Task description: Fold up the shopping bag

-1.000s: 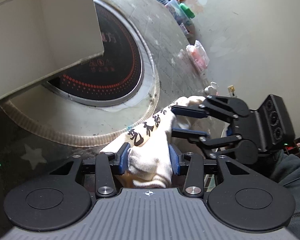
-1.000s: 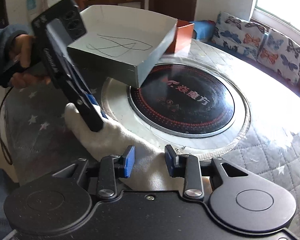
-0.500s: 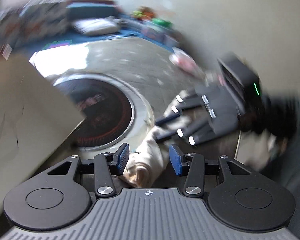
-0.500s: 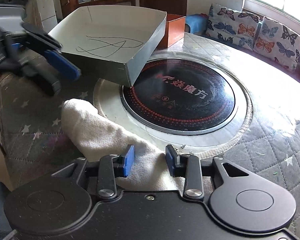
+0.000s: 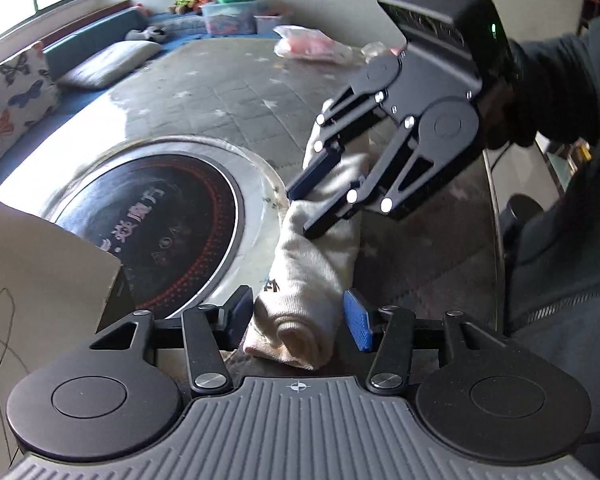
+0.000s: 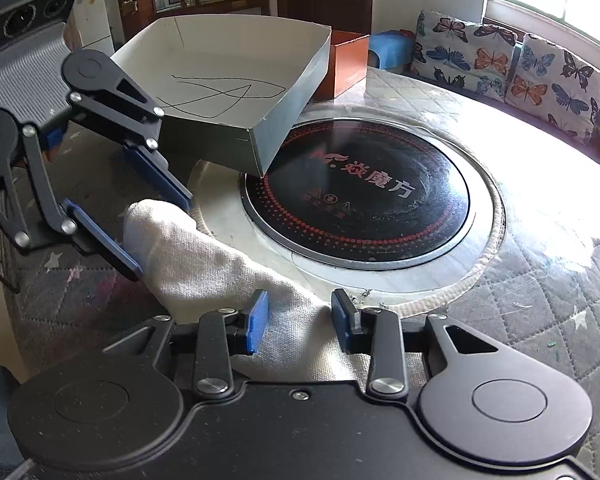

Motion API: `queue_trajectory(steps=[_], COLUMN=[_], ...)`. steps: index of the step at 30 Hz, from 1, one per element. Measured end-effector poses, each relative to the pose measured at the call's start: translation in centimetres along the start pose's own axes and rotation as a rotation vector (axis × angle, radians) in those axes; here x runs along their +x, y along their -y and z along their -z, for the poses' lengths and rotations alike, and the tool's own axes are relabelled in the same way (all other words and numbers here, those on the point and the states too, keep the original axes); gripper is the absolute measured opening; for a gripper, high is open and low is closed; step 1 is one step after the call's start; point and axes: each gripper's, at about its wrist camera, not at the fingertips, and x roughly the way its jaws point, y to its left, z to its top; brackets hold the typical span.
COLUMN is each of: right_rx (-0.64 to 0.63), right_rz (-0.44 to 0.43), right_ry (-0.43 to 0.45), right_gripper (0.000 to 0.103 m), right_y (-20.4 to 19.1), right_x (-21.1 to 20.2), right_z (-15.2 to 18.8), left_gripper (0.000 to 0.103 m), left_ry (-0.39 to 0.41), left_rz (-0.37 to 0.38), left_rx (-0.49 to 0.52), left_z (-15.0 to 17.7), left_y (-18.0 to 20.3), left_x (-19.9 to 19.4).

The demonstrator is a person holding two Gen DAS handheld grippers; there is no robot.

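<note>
A cream cloth shopping bag (image 5: 312, 264), rolled into a long bundle, lies on the quilted table beside the round black hob. My left gripper (image 5: 298, 318) straddles the bundle's rolled end. A thin gap shows at its right pad (image 5: 358, 324), so its jaws stand open around the cloth. In the right wrist view the left gripper (image 6: 162, 240) has one finger above and one below the end of the bag (image 6: 204, 264). My right gripper (image 6: 300, 320) is shut on the bag's other end, and the cloth fills the space between its blue pads. In the left wrist view the right gripper (image 5: 300, 216) pinches the bundle.
A grey cardboard box (image 6: 228, 80) with a black scribble inside overhangs the black hob (image 6: 356, 196). Behind it stands an orange box (image 6: 348, 64). Butterfly cushions (image 6: 512, 64) line the far bench. A pink plastic bag (image 5: 308, 46) lies at the table's far side. A person's dark sleeve (image 5: 560, 80) is at right.
My left gripper lifted off the bag's end, rolled, and came back down with its fingers on either side of the rolled end. The right gripper kept still on the bag.
</note>
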Motion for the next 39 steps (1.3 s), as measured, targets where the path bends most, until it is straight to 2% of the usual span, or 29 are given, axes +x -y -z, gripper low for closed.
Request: queue_trajectory(steps=[4, 5, 9, 12, 17, 19, 21, 23, 26, 29, 31, 33, 35, 39], right_rx=[0.006, 0.005, 0.007, 0.010, 0.015, 0.023, 0.034, 0.036, 0.020, 0.016, 0.017, 0.018, 0.016, 0.015], right_rz=[-0.005, -0.006, -0.005, -0.006, -0.007, -0.005, -0.007, -0.013, -0.012, -0.015, -0.016, -0.015, -0.013, -0.011], right_ry=[-0.005, -0.006, -0.009, -0.010, -0.011, -0.012, -0.015, -0.022, -0.028, -0.029, -0.026, -0.021, -0.017, -0.014], right_gripper=[0.038, 0.038, 0.038, 0.038, 0.039, 0.040, 0.040, 0.040, 0.040, 0.041, 0.041, 0.041, 0.041, 0.041], right_y=[0.1, 0.1, 0.1, 0.2, 0.2, 0.3, 0.4, 0.6, 0.5, 0.4, 0.5, 0.5, 0.4, 0.3], right_x=[0.0, 0.0, 0.1, 0.2, 0.3, 0.5, 0.6, 0.6, 0.5, 0.6, 0.5, 0.5, 0.6, 0.6], right_z=[-0.1, -0.1, -0.2, -0.2, -0.3, -0.4, -0.6, -0.7, -0.8, -0.7, -0.7, -0.5, -0.5, -0.4], left_gripper=[0.041, 0.040, 0.034, 0.032, 0.029, 0.029, 0.029, 0.030, 0.033, 0.031, 0.023, 0.020, 0.019, 0.015], left_ry=[0.008, -0.009, -0.030, -0.042, -0.032, -0.006, 0.012, 0.028, 0.020, 0.021, 0.031, 0.077, 0.091, -0.001], left_rz=[-0.011, -0.018, -0.008, 0.036, 0.108, 0.179, 0.207, 0.200, 0.143, 0.085, 0.056, 0.005, -0.002, -0.083], left_rx=[-0.031, -0.069, -0.335, -0.596, -0.811, -0.942, -1.003, -0.983, -0.870, -0.810, -0.790, -0.754, -0.706, -0.505], left_z=[0.4, 0.3, 0.4, 1.4, 2.8, 4.3, 5.0, 4.9, 3.6, 3.0, 2.8, 1.7, 0.8, -1.6], left_y=[0.2, 0.2, -1.5, -3.4, -5.4, -6.9, -7.4, -7.0, -5.6, -4.9, -4.7, -4.2, -3.6, -1.6], left_x=[-0.1, 0.0, 0.2, 0.5, 1.0, 1.2, 1.0, 0.5, -0.9, -2.9, -3.8, -5.4, -5.5, -3.2])
